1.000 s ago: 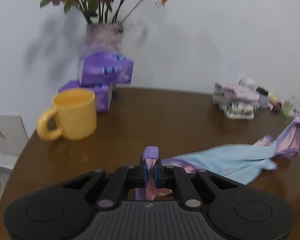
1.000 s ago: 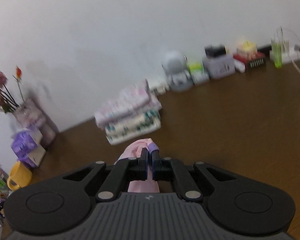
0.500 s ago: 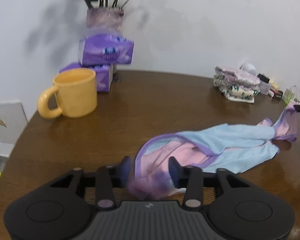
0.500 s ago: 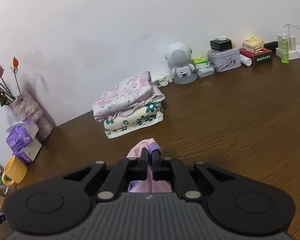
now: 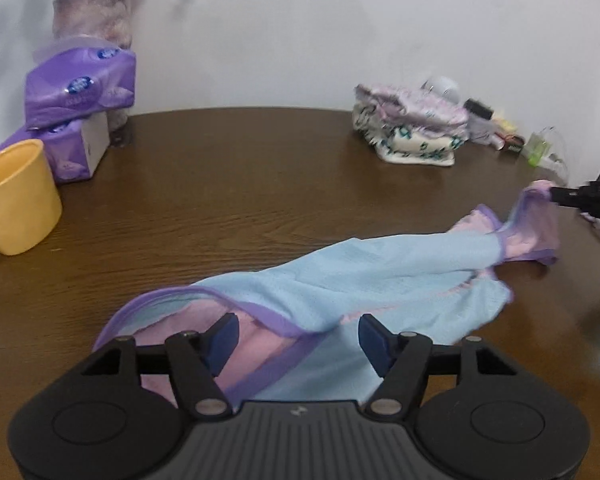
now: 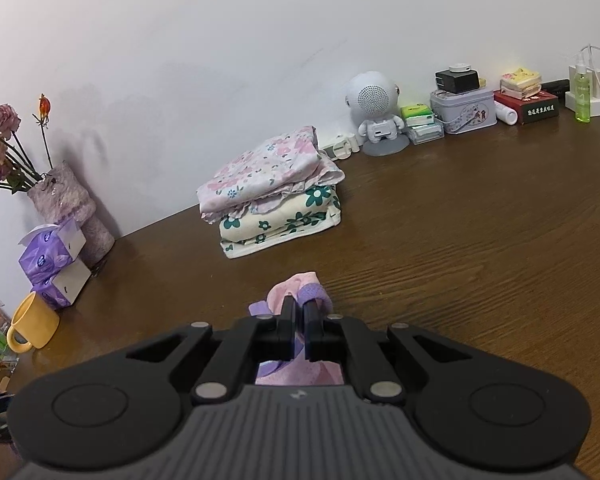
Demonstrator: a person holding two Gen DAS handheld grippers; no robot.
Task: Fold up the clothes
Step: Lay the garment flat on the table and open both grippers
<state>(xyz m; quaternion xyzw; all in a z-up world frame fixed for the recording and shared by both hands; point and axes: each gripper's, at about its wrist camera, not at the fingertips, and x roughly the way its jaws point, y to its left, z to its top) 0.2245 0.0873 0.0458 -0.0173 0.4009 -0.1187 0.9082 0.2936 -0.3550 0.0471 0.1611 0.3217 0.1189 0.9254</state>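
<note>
Since a second ago: left hand-held gripper (image 5: 296, 330) no longer pinched on purple hem, jaws now apart and opening, blue pads clear of cloth; camera pulled back, yellow mug shifted toward left edge of view. Right hand-held gripper (image 6: 299, 312) unchanged, jaws closed tight on pink corner with purple trim.

Light blue and pink garment with purple edging (image 5: 364, 280) lying stretched across dark brown wooden table (image 5: 236, 184), near end slumped flat under and between left fingers, pink lining turned up. Far end lifted off table at right, held up by black tip of right hand-held gripper (image 5: 556, 196) seen in left wrist view. Same corner bunched at right fingertips in right wrist view (image 6: 300, 286).

Stack of folded floral clothes (image 6: 276, 188) near wall, well apart from garment. Yellow plastic mug (image 5: 16, 196) at left, beside two purple tissue packs (image 5: 80, 88), one atop the other. Mottled lilac vase with dried flowers (image 6: 70, 204) behind packs, against white wall. Small white robot-shaped speaker (image 6: 376, 112), tins, boxes and green bottle lined along wall at right.
</note>
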